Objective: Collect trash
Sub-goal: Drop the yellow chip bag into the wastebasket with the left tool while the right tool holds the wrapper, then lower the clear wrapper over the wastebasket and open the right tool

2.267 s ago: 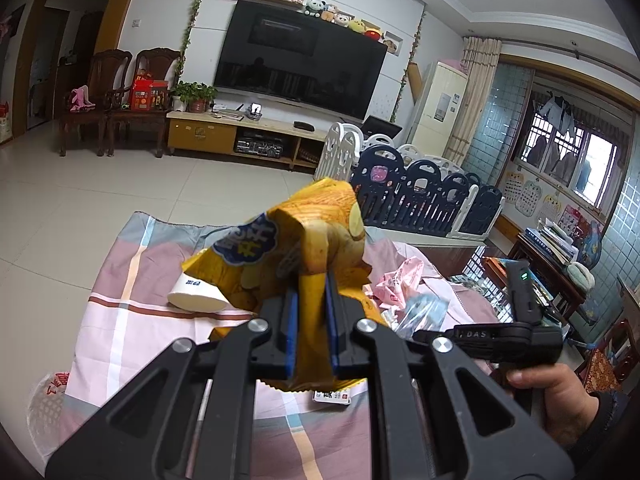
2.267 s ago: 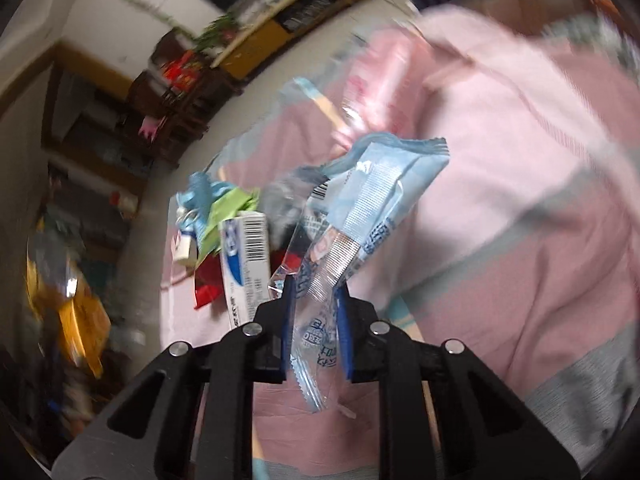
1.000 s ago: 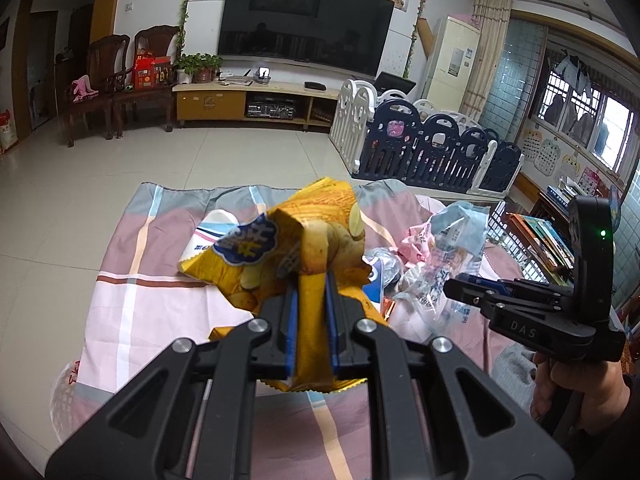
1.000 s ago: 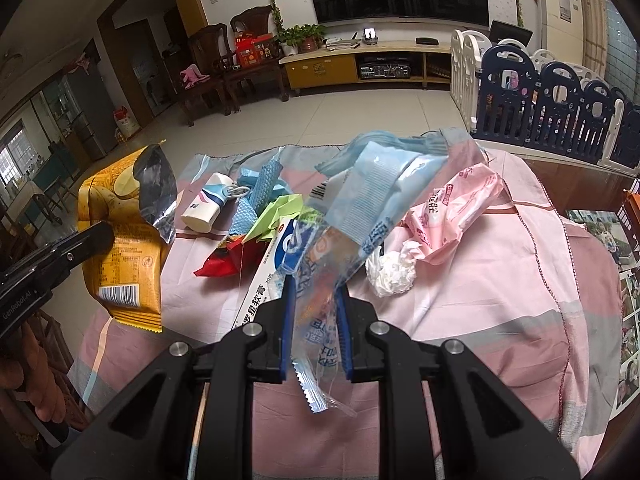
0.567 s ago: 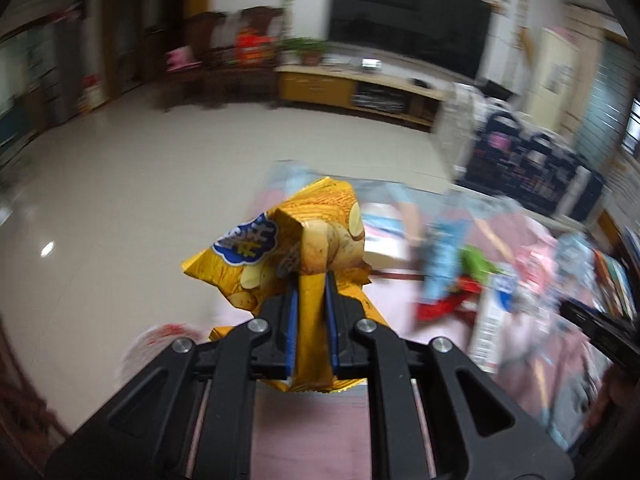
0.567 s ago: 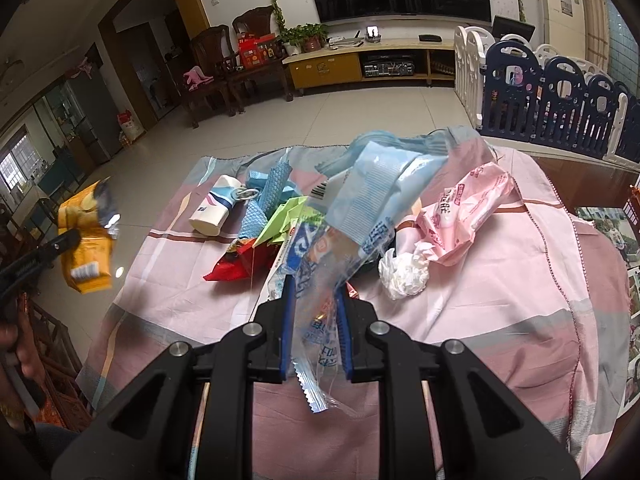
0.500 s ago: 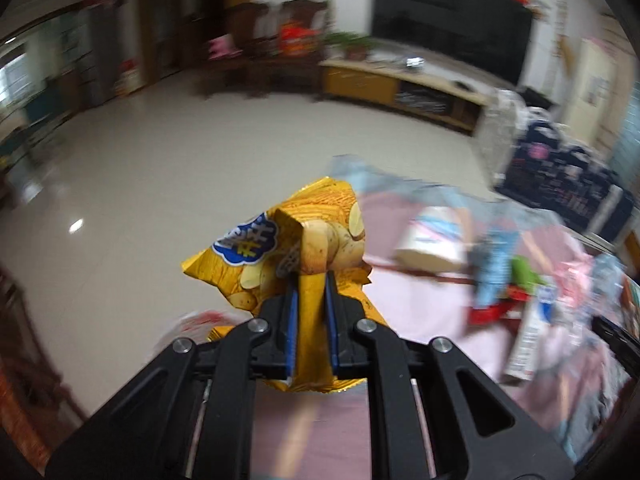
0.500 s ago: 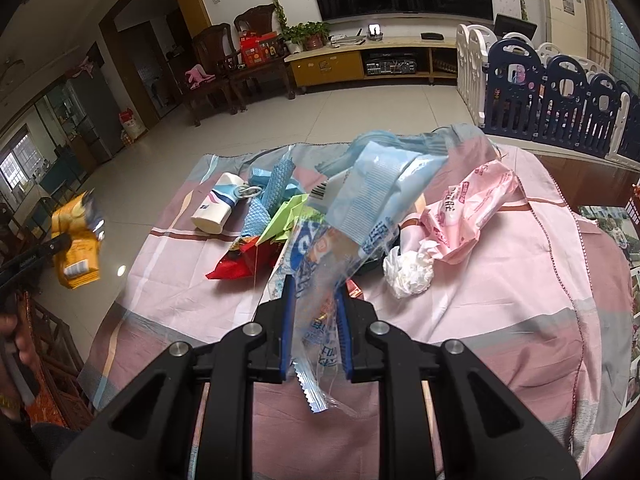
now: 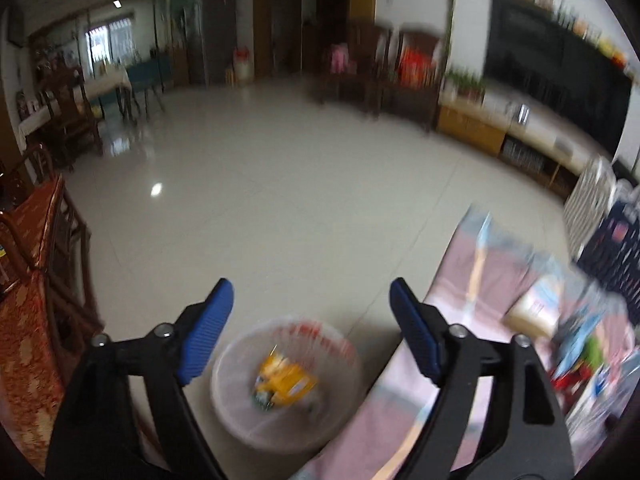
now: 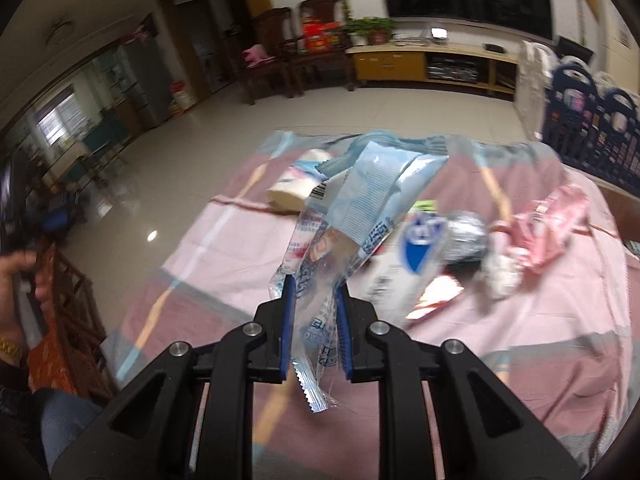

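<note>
In the left wrist view my left gripper (image 9: 312, 292) hangs over a pale round waste bin (image 9: 234, 412) on the floor. Its jaws are opening wide with nothing between them. The yellow chip bag (image 9: 286, 380) lies inside the bin. In the right wrist view my right gripper (image 10: 314, 284) is shut on a bunch of light blue and clear plastic wrappers (image 10: 372, 188), held above the pink checked tablecloth (image 10: 224, 248).
More trash lies on the cloth: a white paper roll (image 10: 294, 192), a blue and white box (image 10: 404, 268), a foil ball (image 10: 466, 240), a crumpled tissue (image 10: 500, 272), a pink wrapper (image 10: 548, 224). A carved wooden chair (image 9: 36, 280) stands left of the bin. A person's hand (image 10: 20, 264) shows at far left.
My left gripper swung left off the table to above the bin and let go of the chip bag, which now lies in the bin. My right gripper moved left, still holding the wrappers.
</note>
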Demonstrator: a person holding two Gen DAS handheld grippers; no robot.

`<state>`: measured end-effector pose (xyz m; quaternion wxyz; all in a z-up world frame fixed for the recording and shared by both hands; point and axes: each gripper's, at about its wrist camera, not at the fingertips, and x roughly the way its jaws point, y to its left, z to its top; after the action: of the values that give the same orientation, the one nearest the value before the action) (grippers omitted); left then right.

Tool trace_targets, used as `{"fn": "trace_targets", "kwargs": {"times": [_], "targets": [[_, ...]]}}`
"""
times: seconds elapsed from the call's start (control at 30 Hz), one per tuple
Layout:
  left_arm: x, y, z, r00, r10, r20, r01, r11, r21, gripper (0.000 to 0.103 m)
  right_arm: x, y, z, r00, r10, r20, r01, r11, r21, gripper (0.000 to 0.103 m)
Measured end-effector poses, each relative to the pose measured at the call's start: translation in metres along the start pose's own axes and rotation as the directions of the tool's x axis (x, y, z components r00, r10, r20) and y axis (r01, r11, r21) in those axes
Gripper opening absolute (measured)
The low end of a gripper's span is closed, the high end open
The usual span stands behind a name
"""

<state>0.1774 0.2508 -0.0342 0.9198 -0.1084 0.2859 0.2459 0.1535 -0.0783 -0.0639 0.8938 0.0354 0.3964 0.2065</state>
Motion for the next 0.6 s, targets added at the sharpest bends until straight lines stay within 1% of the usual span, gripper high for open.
{"fn": "trace_targets", "kwargs": {"times": [0.03, 0.07, 0.1, 0.13, 0.17, 0.2, 0.23, 0.27, 0.3, 0.37, 0.4, 0.43, 0.47, 0.5, 0.53, 0.57, 0.6], "targets": [[-0.017, -0.002, 0.003, 0.998, -0.008, 0.067, 0.009, 1.000, -0.007, 0.088, 0.004, 0.017, -0.001, 1.000, 0.021, -0.001, -0.021, 0.999, -0.039, 0.020], [-0.041, -0.006, 0.008, 0.987, -0.025, 0.159, 0.027, 1.000, -0.010, 0.089, 0.009, 0.037, -0.001, 0.999, 0.051, -0.005, -0.051, 0.995, -0.082, 0.020], [-0.060, -0.008, 0.011, 0.973, -0.043, 0.226, 0.045, 0.999, -0.006, 0.090, 0.016, 0.057, -0.001, 0.996, 0.084, -0.015, -0.085, 0.990, -0.114, 0.020], [-0.078, -0.010, 0.015, 0.957, -0.055, 0.286, 0.058, 0.998, -0.002, 0.093, 0.027, 0.083, -0.001, 0.990, 0.133, -0.037, -0.137, 0.981, -0.139, 0.020], [-0.092, -0.012, 0.017, 0.945, -0.062, 0.322, 0.065, 0.998, 0.003, 0.093, 0.036, 0.102, -0.001, 0.983, 0.175, -0.056, -0.181, 0.972, -0.148, 0.020], [-0.109, -0.014, 0.020, 0.931, -0.076, 0.356, 0.078, 0.997, 0.009, 0.093, 0.049, 0.127, 0.000, 0.969, 0.232, -0.082, -0.242, 0.957, -0.158, 0.020], [-0.122, -0.017, 0.023, 0.922, -0.098, 0.374, 0.099, 0.995, 0.015, 0.094, 0.061, 0.150, 0.000, 0.957, 0.273, -0.102, -0.287, 0.942, -0.176, 0.020], [-0.136, -0.020, 0.027, 0.911, -0.140, 0.388, 0.137, 0.990, 0.037, 0.096, 0.073, 0.172, 0.001, 0.946, 0.299, -0.125, -0.319, 0.927, -0.198, 0.020], [-0.147, -0.024, 0.031, 0.902, -0.168, 0.397, 0.155, 0.986, 0.064, 0.096, 0.089, 0.196, 0.002, 0.937, 0.311, -0.156, -0.340, 0.915, -0.218, 0.020], [-0.168, -0.032, 0.032, 0.888, -0.196, 0.417, 0.163, 0.980, 0.114, 0.097, 0.115, 0.231, 0.007, 0.926, 0.321, -0.200, -0.361, 0.906, -0.220, 0.020], [-0.174, -0.037, 0.032, 0.880, -0.211, 0.425, 0.172, 0.977, 0.128, 0.097, 0.130, 0.247, 0.010, 0.919, 0.326, -0.221, -0.372, 0.903, -0.214, 0.021], [-0.177, -0.040, 0.033, 0.874, -0.226, 0.430, 0.185, 0.973, 0.134, 0.097, 0.145, 0.262, 0.012, 0.917, 0.315, -0.245, -0.369, 0.903, -0.221, 0.024], [-0.181, -0.044, 0.032, 0.870, -0.248, 0.426, 0.208, 0.968, 0.139, 0.097, 0.154, 0.273, 0.012, 0.918, 0.299, -0.261, -0.360, 0.903, -0.234, 0.036], [-0.182, -0.048, 0.031, 0.869, -0.264, 0.419, 0.223, 0.964, 0.146, 0.097, 0.163, 0.283, 0.013, 0.922, 0.276, -0.272, -0.345, 0.904, -0.252, 0.050], [-0.182, -0.054, 0.030, 0.870, -0.279, 0.407, 0.234, 0.959, 0.158, 0.097, 0.170, 0.290, 0.014, 0.933, 0.244, -0.264, -0.314, 0.910, -0.271, 0.056], [-0.181, -0.055, 0.029, 0.872, -0.286, 0.398, 0.237, 0.957, 0.168, 0.097, 0.173, 0.290, 0.015, 0.944, 0.213, -0.253, -0.282, 0.918, -0.278, 0.063], [-0.180, -0.059, 0.028, 0.875, -0.294, 0.384, 0.240, 0.953, 0.183, 0.097, 0.175, 0.285, 0.017, 0.948, 0.195, -0.250, -0.262, 0.926, -0.272, 0.065]]}}
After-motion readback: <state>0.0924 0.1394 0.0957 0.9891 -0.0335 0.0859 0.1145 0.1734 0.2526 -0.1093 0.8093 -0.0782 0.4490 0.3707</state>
